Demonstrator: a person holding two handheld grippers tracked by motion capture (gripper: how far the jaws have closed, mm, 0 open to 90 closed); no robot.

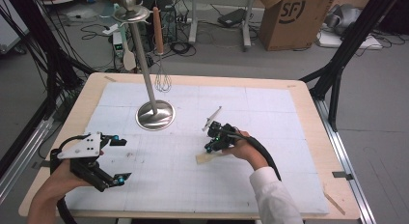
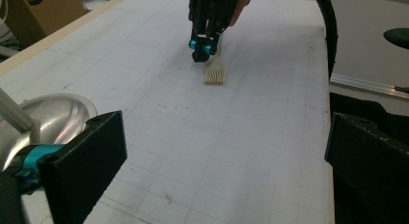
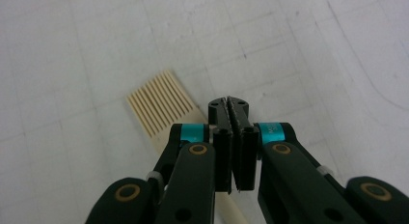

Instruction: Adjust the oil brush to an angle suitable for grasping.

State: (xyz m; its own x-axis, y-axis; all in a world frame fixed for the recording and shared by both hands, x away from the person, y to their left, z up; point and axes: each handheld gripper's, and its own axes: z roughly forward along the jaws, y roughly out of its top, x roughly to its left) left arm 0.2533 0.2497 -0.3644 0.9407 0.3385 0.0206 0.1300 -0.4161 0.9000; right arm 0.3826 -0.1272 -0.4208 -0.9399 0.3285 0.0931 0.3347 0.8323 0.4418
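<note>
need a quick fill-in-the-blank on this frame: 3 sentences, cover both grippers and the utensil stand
1. The left gripper has its jaws ___.
2. The right gripper is shut on the ___.
3. The whisk hangs from the metal ___.

Missing words: open; brush; stand.

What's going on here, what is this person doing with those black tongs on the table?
A person sits at a white table with a hand-held gripper in each hand. The right gripper has its jaws closed together over a cream silicone basting brush, apparently pinching its handle. The left gripper waits open and empty. Near it stands a metal utensil stand with a whisk and other tools hanging from it.
</note>
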